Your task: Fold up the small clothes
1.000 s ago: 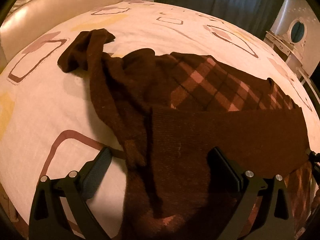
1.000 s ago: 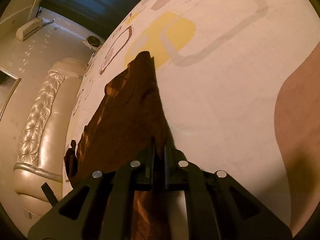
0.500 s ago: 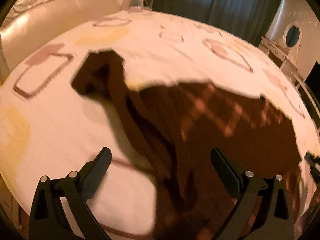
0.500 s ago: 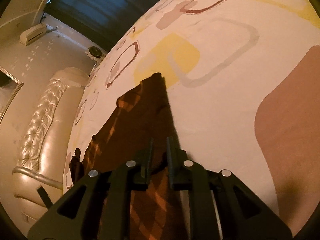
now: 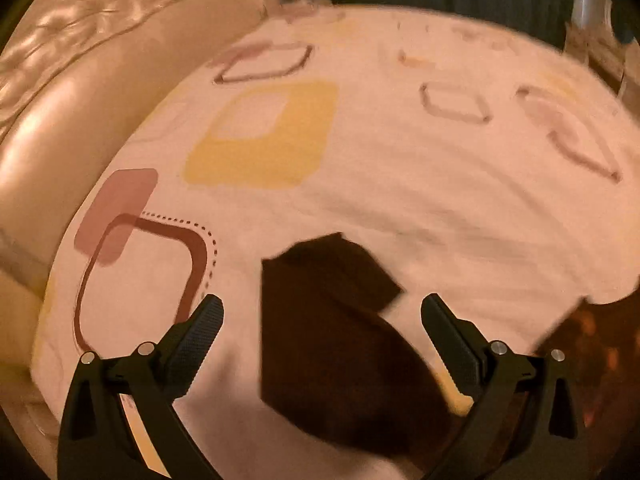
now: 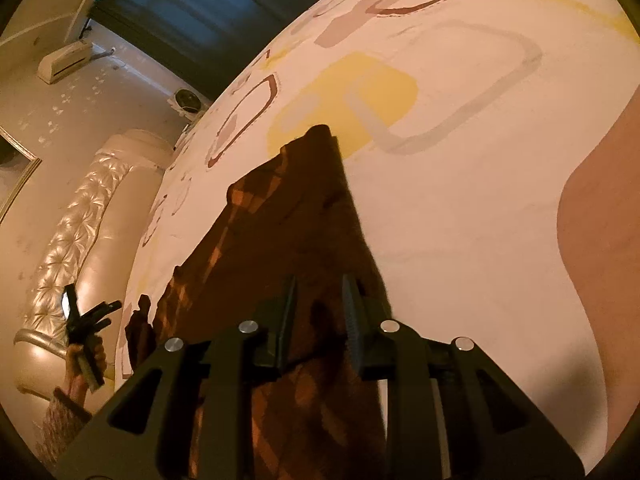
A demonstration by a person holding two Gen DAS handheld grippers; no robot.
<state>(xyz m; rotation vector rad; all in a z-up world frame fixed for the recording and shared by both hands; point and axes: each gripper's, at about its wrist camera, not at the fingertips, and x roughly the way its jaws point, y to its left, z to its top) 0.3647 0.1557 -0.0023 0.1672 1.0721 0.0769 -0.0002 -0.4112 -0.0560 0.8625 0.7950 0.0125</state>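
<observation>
A dark brown sweater with an orange-pink plaid front lies on the patterned bed sheet. In the left wrist view its sleeve (image 5: 328, 328) lies between and just ahead of my fingers. My left gripper (image 5: 322, 314) is open wide and holds nothing. In the right wrist view the sweater body (image 6: 288, 216) stretches away from my right gripper (image 6: 320, 300). Its jaws stand slightly apart over the near edge of the fabric, no longer pinching it. The left gripper (image 6: 86, 320) shows far left in that view, held by a hand.
The white sheet (image 5: 420, 184) carries yellow, pink and brown square prints. A padded cream headboard (image 5: 80, 92) runs along the left. Dark curtains (image 6: 208, 8) hang at the back. An air conditioner (image 6: 66, 60) sits on the wall.
My left gripper swung left from over the sweater body to the sleeve end, the view blurring. My right gripper's jaws went from shut on the sweater edge to slightly parted.
</observation>
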